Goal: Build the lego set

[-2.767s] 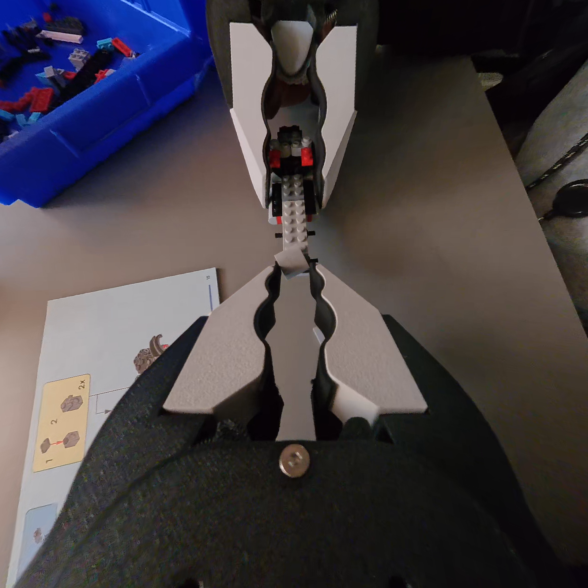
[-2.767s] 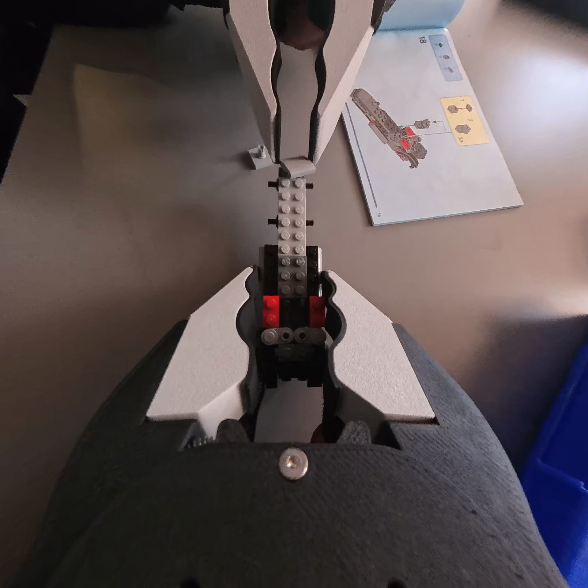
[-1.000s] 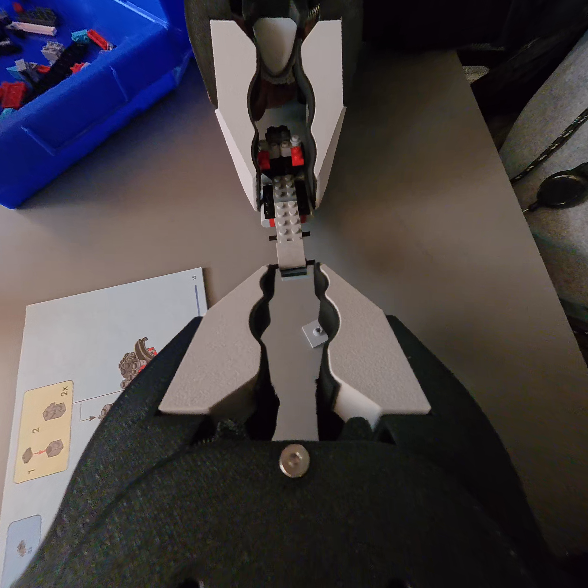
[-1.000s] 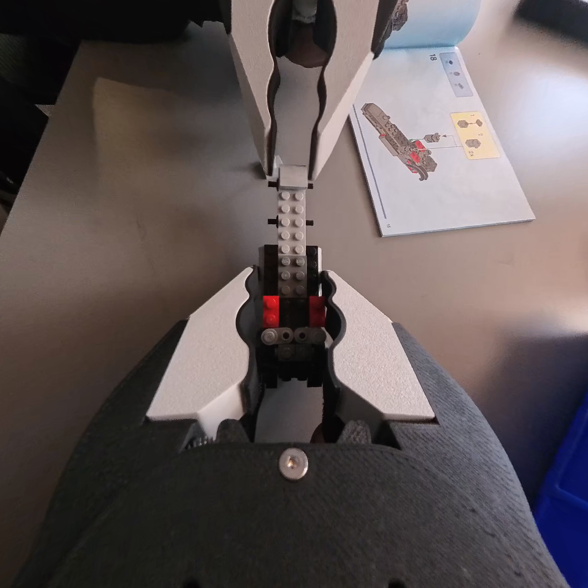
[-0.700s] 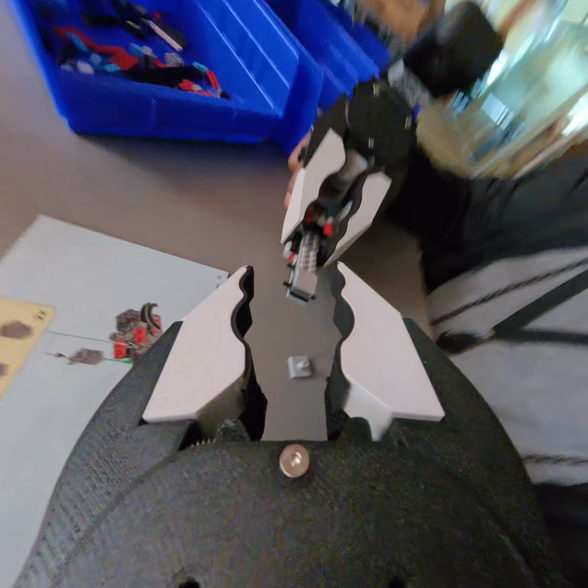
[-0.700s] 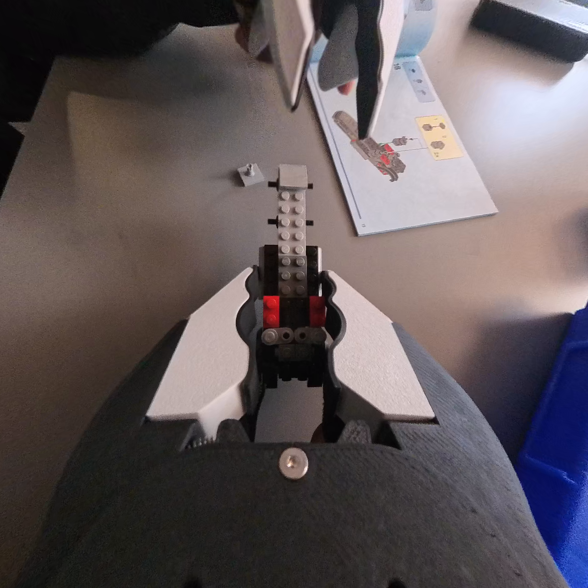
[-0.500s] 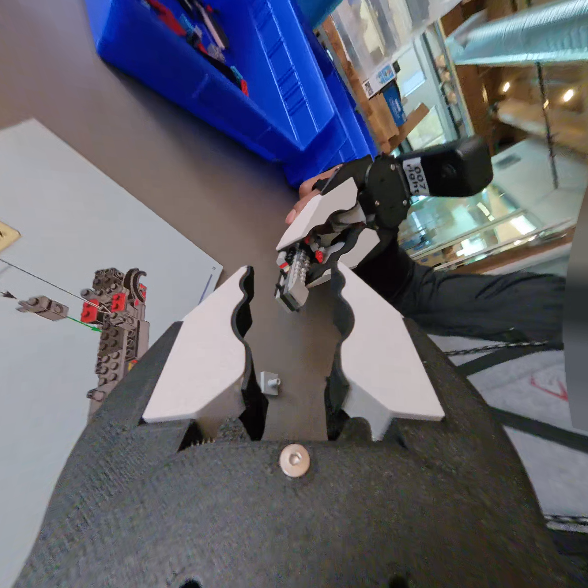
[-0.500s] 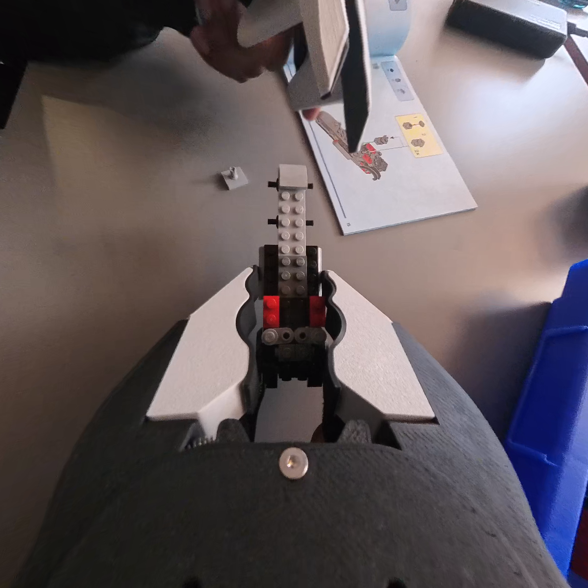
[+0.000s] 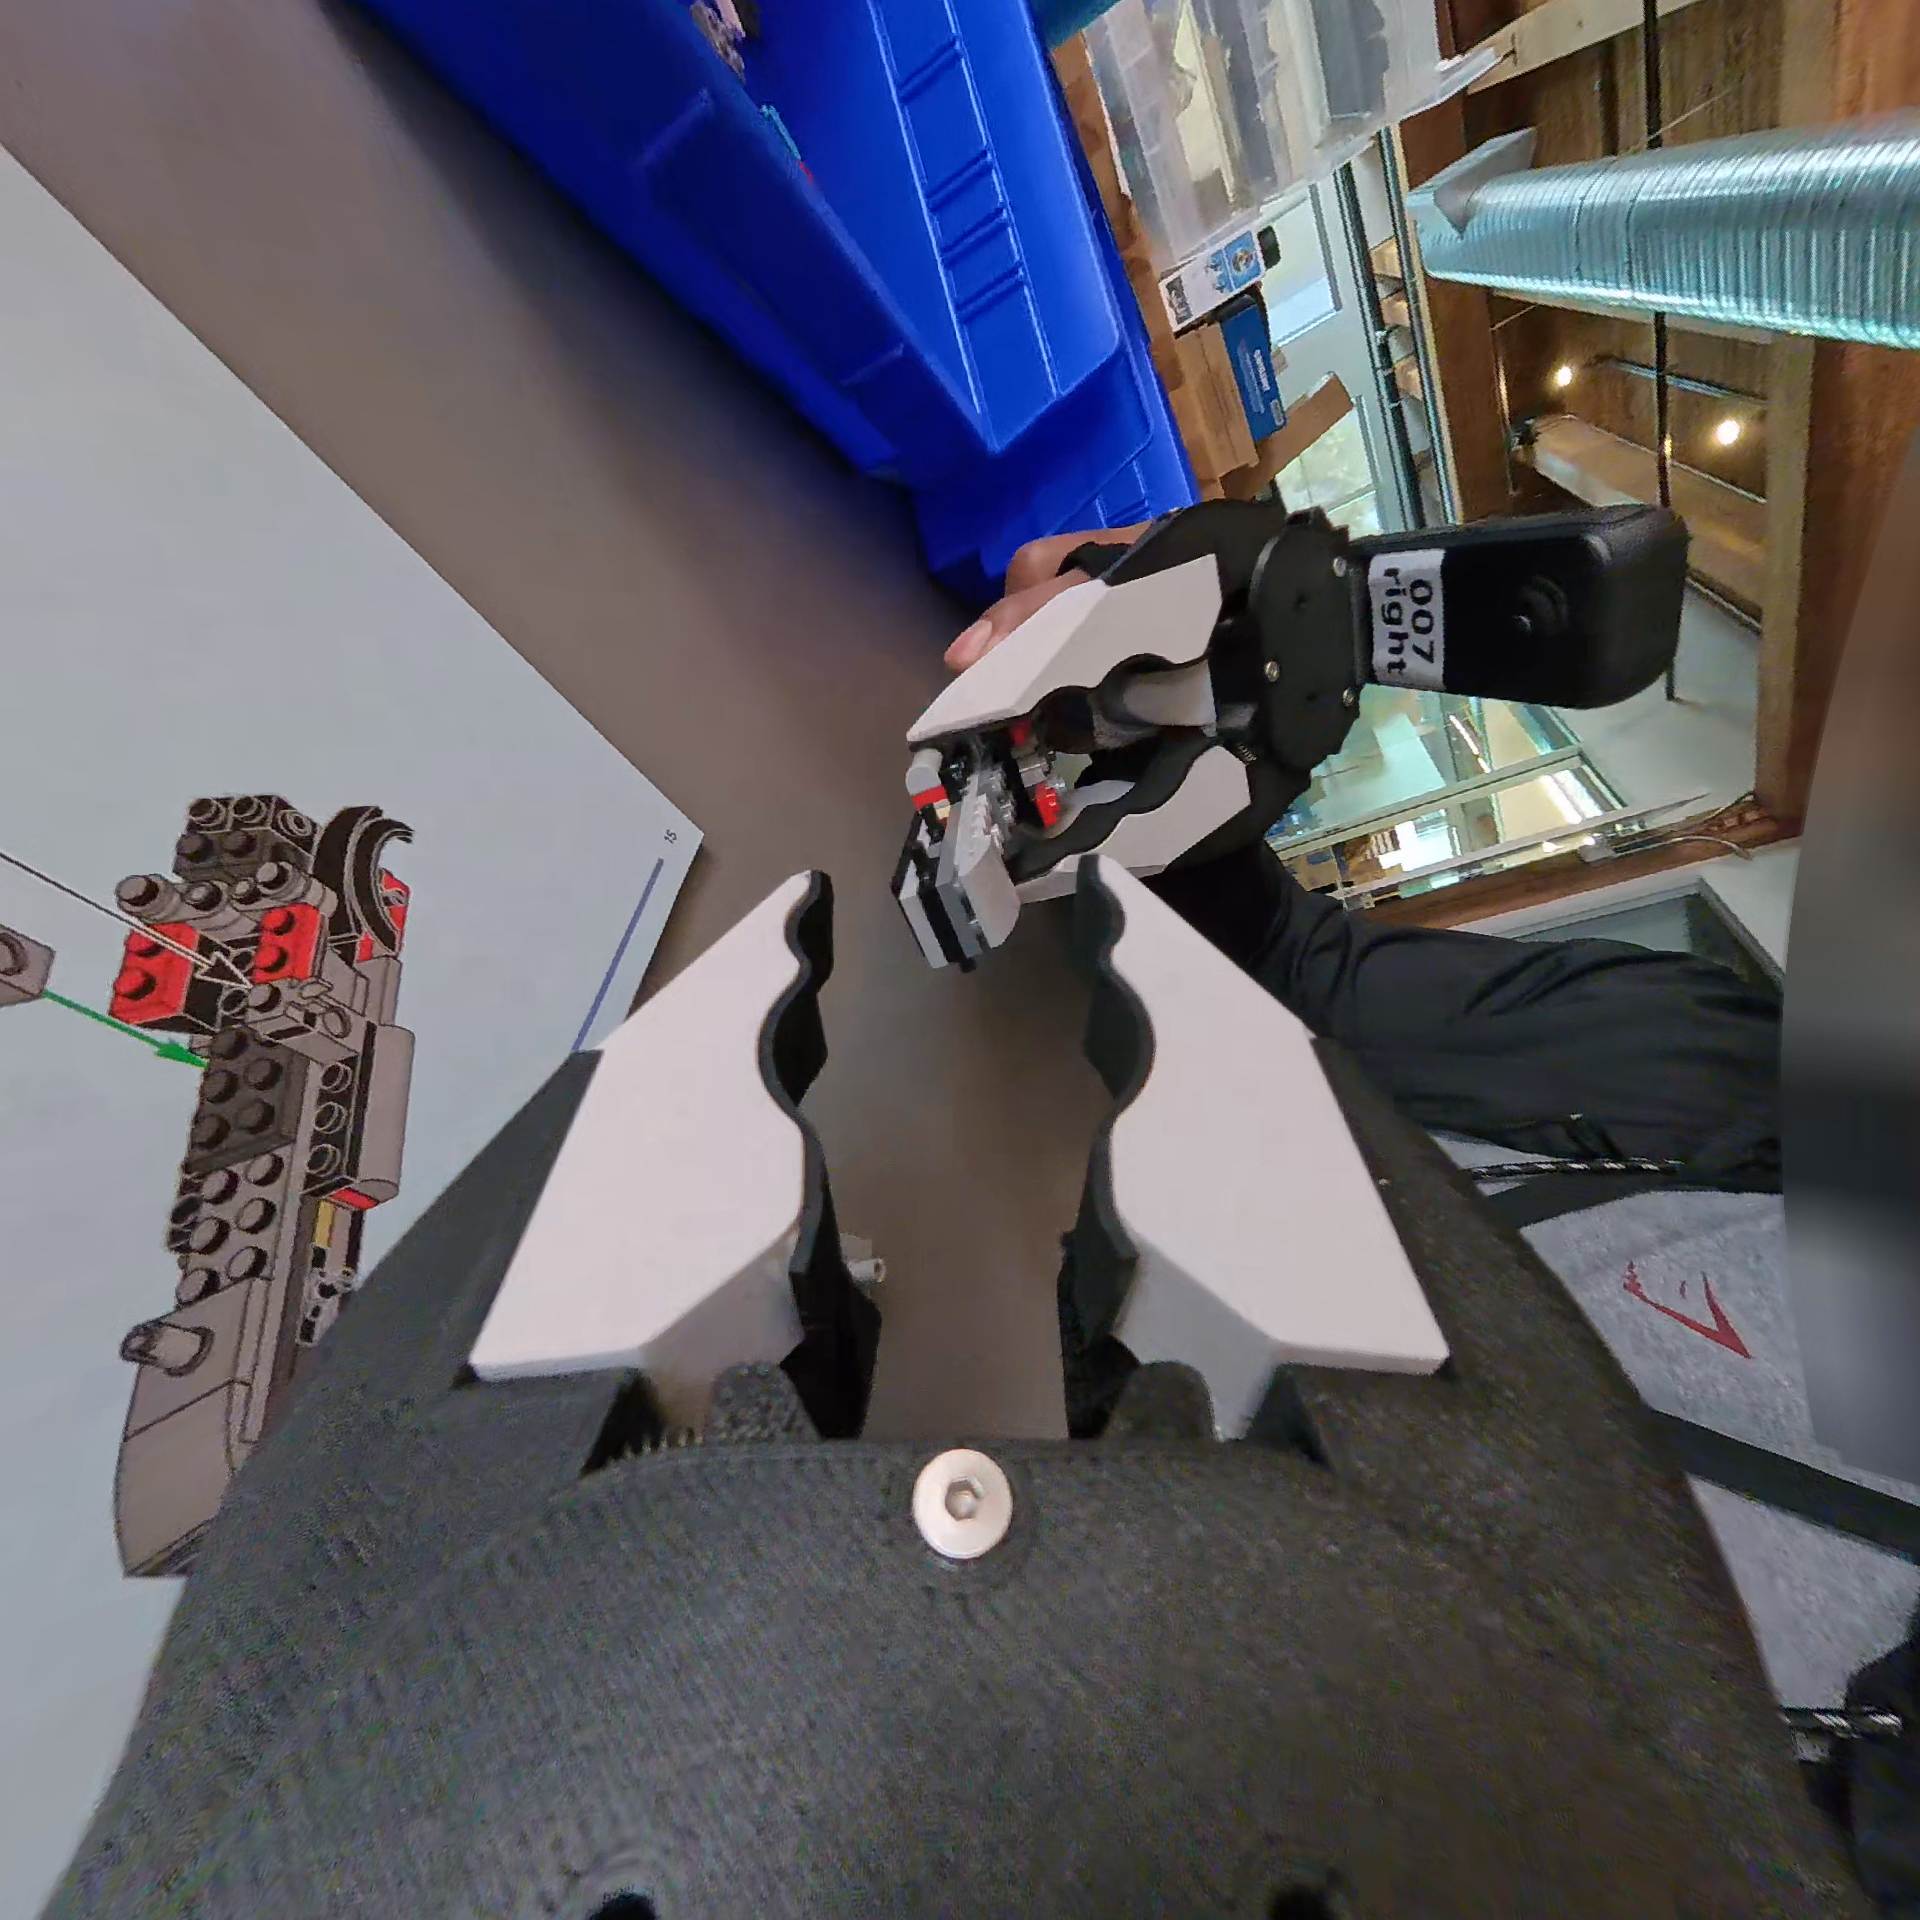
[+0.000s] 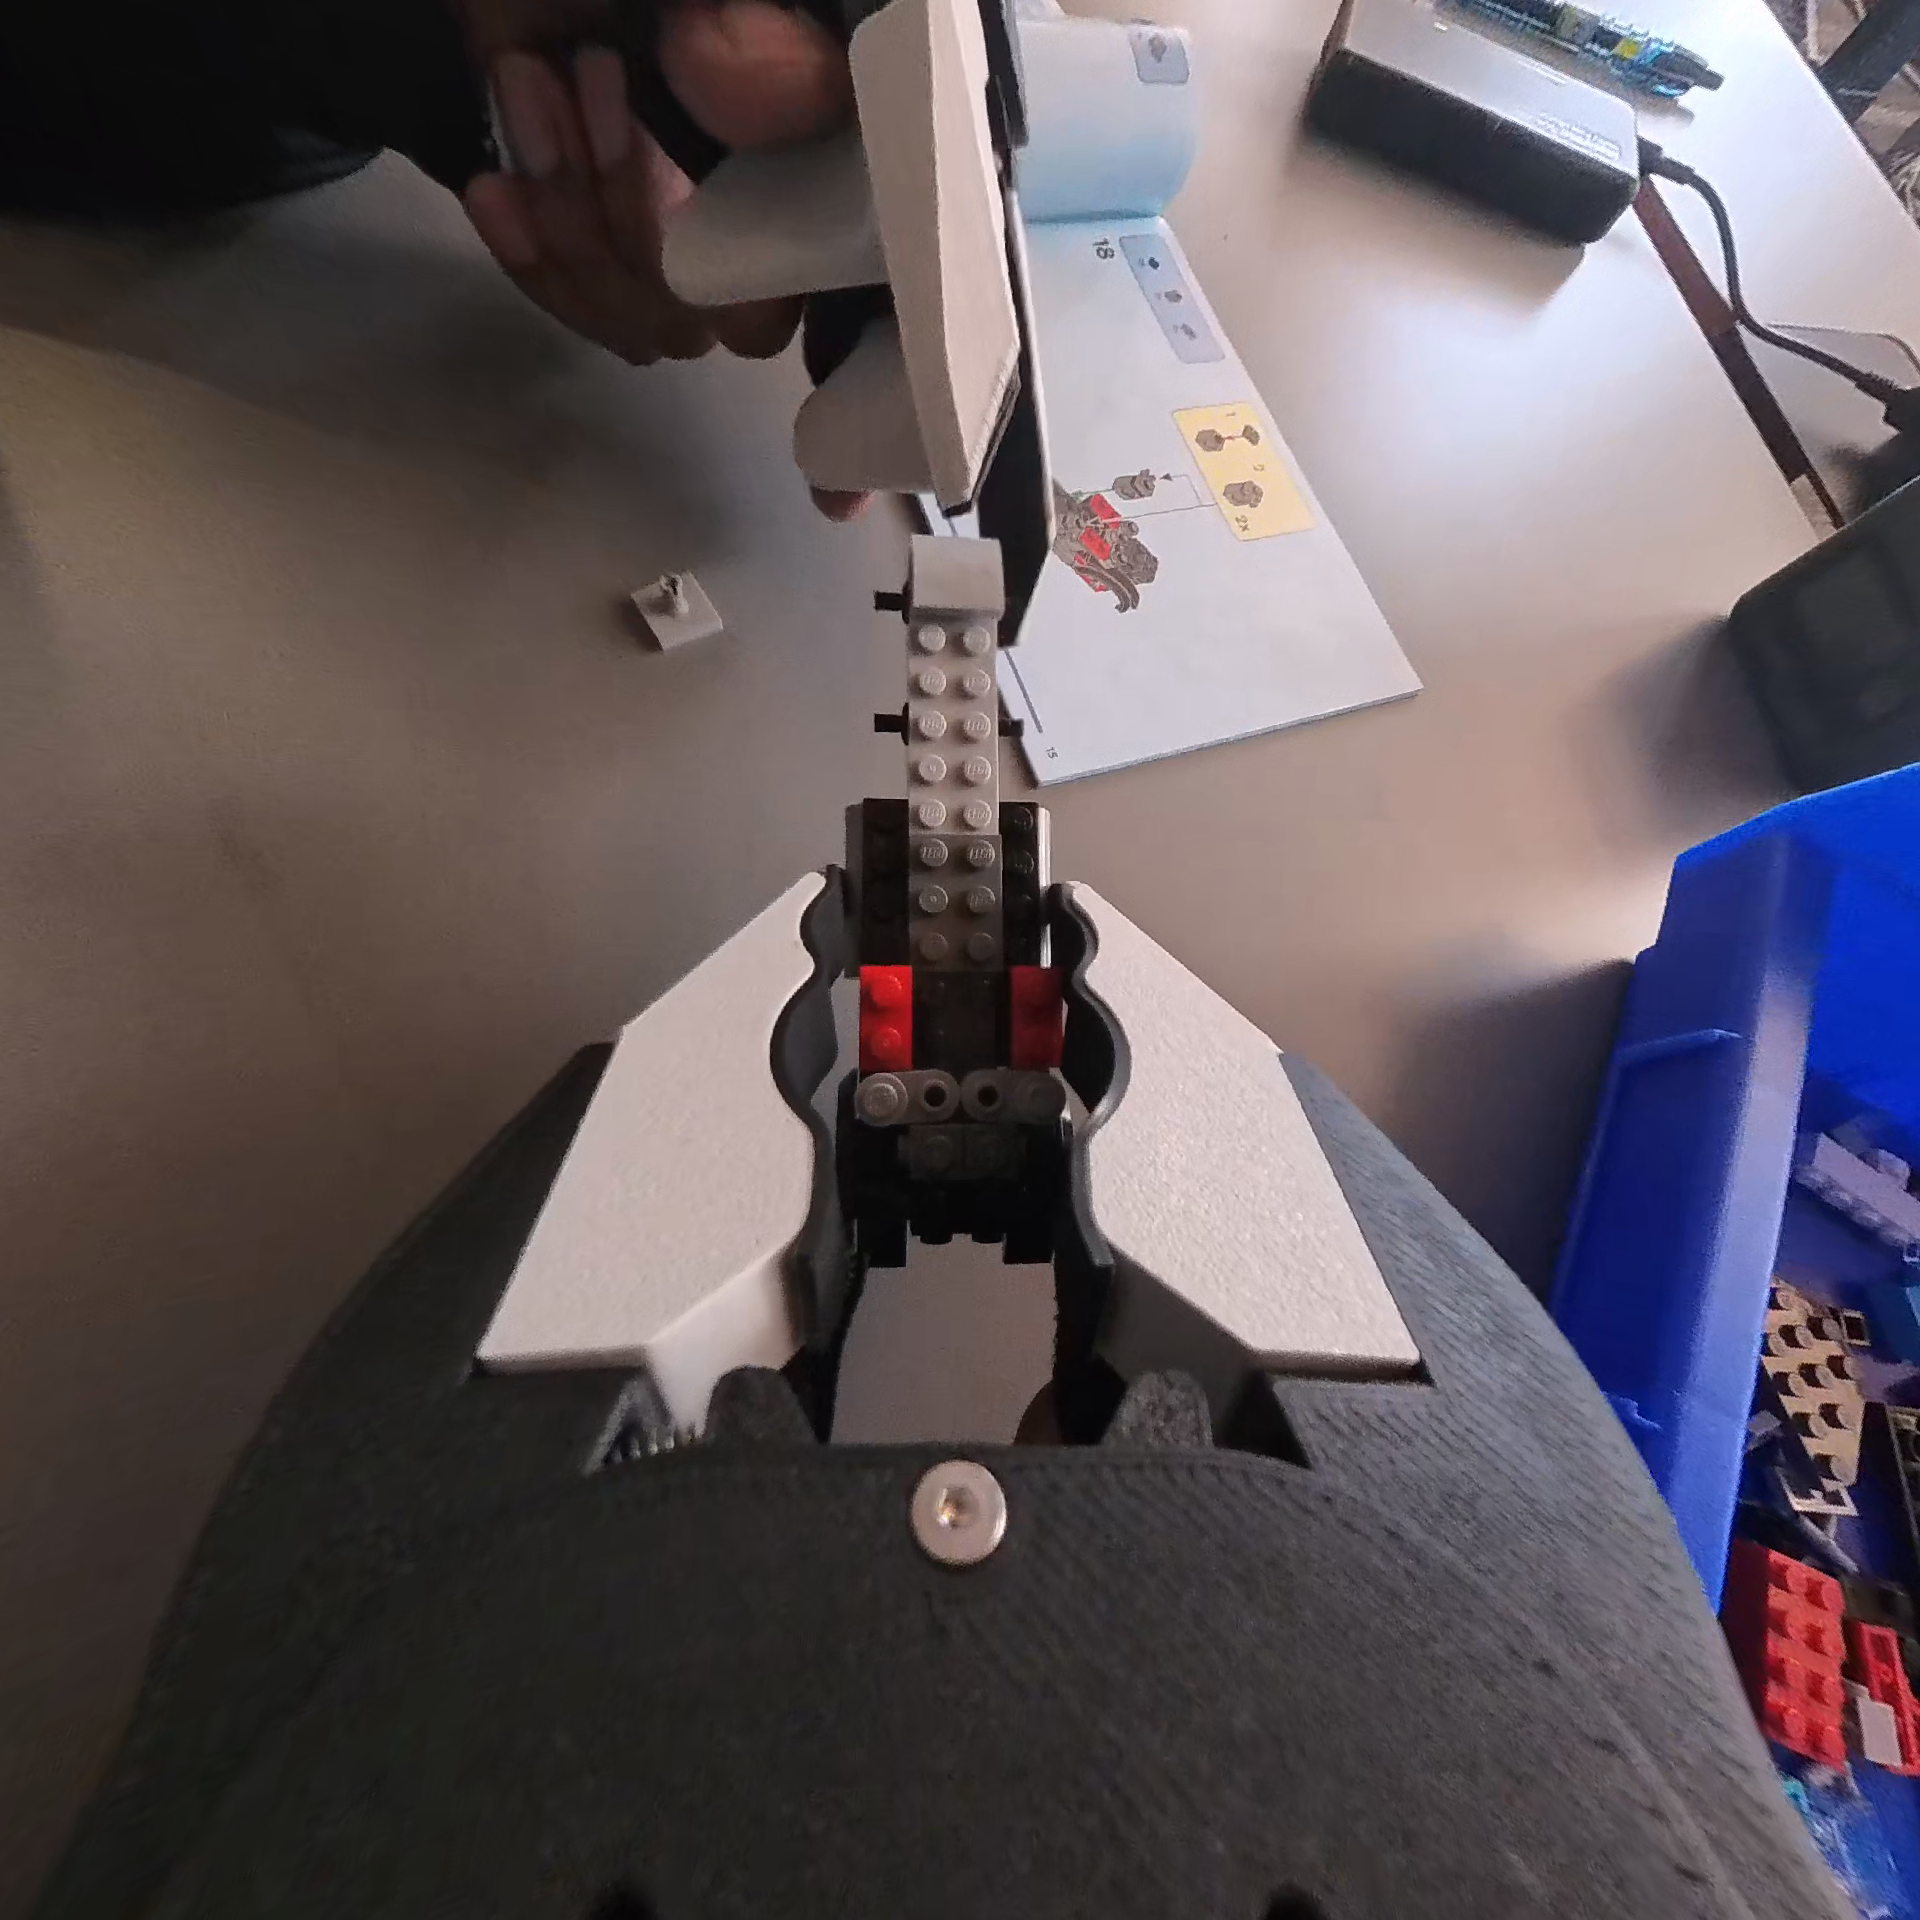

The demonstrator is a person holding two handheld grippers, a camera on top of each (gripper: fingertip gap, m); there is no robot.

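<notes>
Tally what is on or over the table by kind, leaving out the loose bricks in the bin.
Grippers: 2, left, right
Lego model: 1
Loose grey piece: 1
Instruction booklet: 1
Blue bin: 1
Total: 6

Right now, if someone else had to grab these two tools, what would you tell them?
Right gripper: shut on the lego model, held above the table.
Left gripper: open, empty, turned on its side.
Small grey piece lies loose on the table; instruction booklet open beside it; blue bin of parts at right.
Done: grey slope caps the model's tip.
Left: probably that loose piece, then later steps.
</notes>
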